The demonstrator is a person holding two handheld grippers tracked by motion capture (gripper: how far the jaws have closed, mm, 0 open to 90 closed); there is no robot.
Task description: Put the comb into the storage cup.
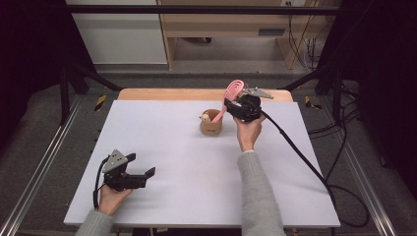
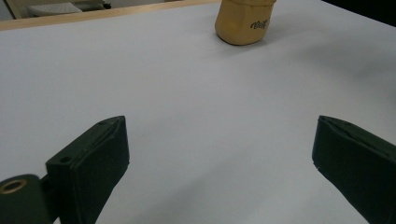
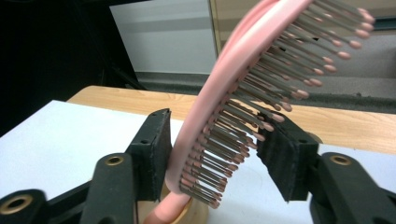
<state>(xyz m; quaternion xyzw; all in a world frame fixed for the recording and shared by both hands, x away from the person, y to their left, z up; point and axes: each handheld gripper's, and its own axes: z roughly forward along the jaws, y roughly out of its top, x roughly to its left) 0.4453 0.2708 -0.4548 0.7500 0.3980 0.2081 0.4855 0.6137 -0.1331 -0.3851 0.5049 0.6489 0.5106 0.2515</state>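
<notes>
A pink hairbrush [image 1: 234, 90] stands handle-down in a tan cup [image 1: 211, 126] near the table's far middle. Its bristled head [image 3: 243, 60] rises between the jaws of my right gripper [image 1: 229, 105]. The jaws stand apart around it: the brush's back leans on the left pad, and the bristle tips reach the right pad without being squeezed. The cup's rim [image 3: 198, 212] shows just below. A small pale thing [image 1: 204, 117] also sticks out of the cup. My left gripper [image 1: 141, 164] rests low at the near left, open and empty, facing the cup [image 2: 243, 23].
The white table top [image 1: 196, 167] has a wooden strip [image 1: 147, 94] along its far edge. The right gripper's black cable [image 1: 305, 162] trails over the table's right side to the floor. Metal rails and dark frame posts flank the table.
</notes>
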